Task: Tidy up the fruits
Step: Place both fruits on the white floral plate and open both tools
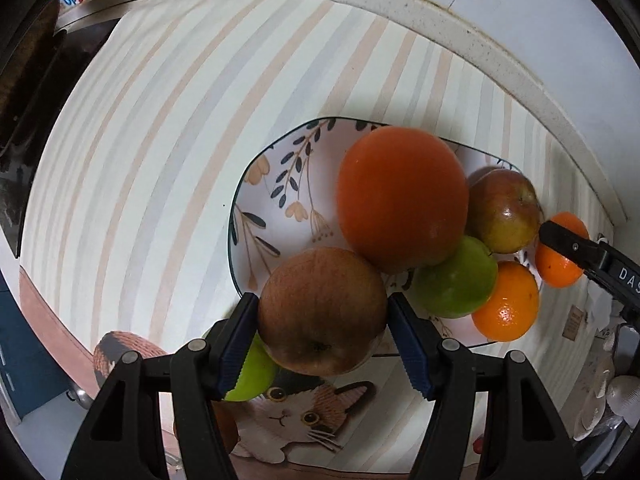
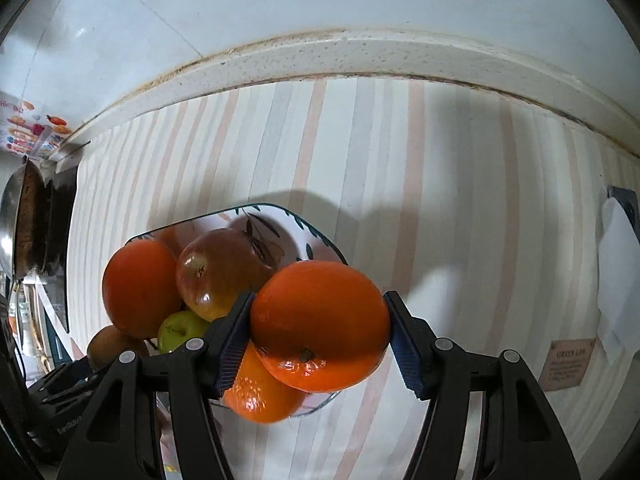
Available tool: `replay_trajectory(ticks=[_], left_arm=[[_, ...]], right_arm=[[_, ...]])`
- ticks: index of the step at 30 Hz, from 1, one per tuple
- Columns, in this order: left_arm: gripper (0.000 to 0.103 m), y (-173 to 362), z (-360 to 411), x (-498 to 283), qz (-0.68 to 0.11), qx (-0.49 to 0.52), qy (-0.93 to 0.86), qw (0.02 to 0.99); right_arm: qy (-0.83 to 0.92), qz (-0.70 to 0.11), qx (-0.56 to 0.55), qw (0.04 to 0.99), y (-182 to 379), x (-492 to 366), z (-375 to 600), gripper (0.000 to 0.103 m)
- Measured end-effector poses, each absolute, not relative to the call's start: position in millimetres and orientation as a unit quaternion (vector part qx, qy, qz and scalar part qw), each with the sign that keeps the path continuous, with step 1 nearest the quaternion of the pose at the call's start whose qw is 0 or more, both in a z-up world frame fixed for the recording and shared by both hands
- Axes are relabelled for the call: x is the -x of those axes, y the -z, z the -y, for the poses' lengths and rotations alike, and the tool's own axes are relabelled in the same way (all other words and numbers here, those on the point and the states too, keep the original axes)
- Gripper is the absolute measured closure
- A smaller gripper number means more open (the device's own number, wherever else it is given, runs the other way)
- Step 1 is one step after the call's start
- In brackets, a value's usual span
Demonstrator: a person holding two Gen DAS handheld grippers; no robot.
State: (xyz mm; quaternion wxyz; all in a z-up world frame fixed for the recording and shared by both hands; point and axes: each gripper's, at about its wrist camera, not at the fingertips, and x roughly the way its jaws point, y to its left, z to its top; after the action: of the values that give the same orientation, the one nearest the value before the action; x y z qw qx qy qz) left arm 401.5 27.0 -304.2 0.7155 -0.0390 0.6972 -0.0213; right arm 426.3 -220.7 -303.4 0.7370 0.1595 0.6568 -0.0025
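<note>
Clearly both hands are carrying fruit at once: the left gripper is clamped about half-wide on a brownish apple, and the right gripper is clamped likewise on an orange. Each hangs above the near side of the floral plate, which sits on the striped mat covering the worktop and already holds a big orange-red fruit, a red-green apple, a green apple and a second orange.

To set these down well, I would lower each fruit into a bare patch — the plate's left half looks free — rather than onto the heap, where it could roll. Release only once it rests.

Room is tight between the two grippers, nearly side by side over the plate; the raised stone kerb and wall bound the far side, while the mat to the left lies open. Another green fruit lies under the left gripper — mind it.
</note>
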Motion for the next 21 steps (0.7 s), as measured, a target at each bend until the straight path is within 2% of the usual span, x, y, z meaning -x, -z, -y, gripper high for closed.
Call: replay_trajectory(ticks=[7, 11, 15, 16, 21], left_arm=[[0.039, 310.9, -30.0, -398.6, -0.702, 0.047, 0.014, 0.710], [0.038, 302.3, -28.9, -397.2, -0.694, 0.052, 0.017, 0.718], [0.019, 286.4, -33.3, -393.5, -0.681, 0.054, 0.019, 0.730], [0.017, 282.1, -34.6, -392.3, -0.677, 0.050, 0.017, 0.734], [0.017, 261.2, -40.6, -387.7, -0.661, 0.039, 0.012, 0.749]], right_arm=[[0.000, -0.665, -0.168, 0.728, 314.9, -436.2, 221.0, 0.035], [-0.003, -0.667, -0.173, 0.725, 318.0, -438.1, 218.7, 0.027], [0.001, -0.664, -0.170, 0.728, 311.7, -433.9, 219.8, 0.015], [0.001, -0.663, -0.164, 0.731, 308.3, -432.0, 218.2, 0.011], [-0.006, -0.648, -0.096, 0.756, 282.6, -410.6, 197.2, 0.008]])
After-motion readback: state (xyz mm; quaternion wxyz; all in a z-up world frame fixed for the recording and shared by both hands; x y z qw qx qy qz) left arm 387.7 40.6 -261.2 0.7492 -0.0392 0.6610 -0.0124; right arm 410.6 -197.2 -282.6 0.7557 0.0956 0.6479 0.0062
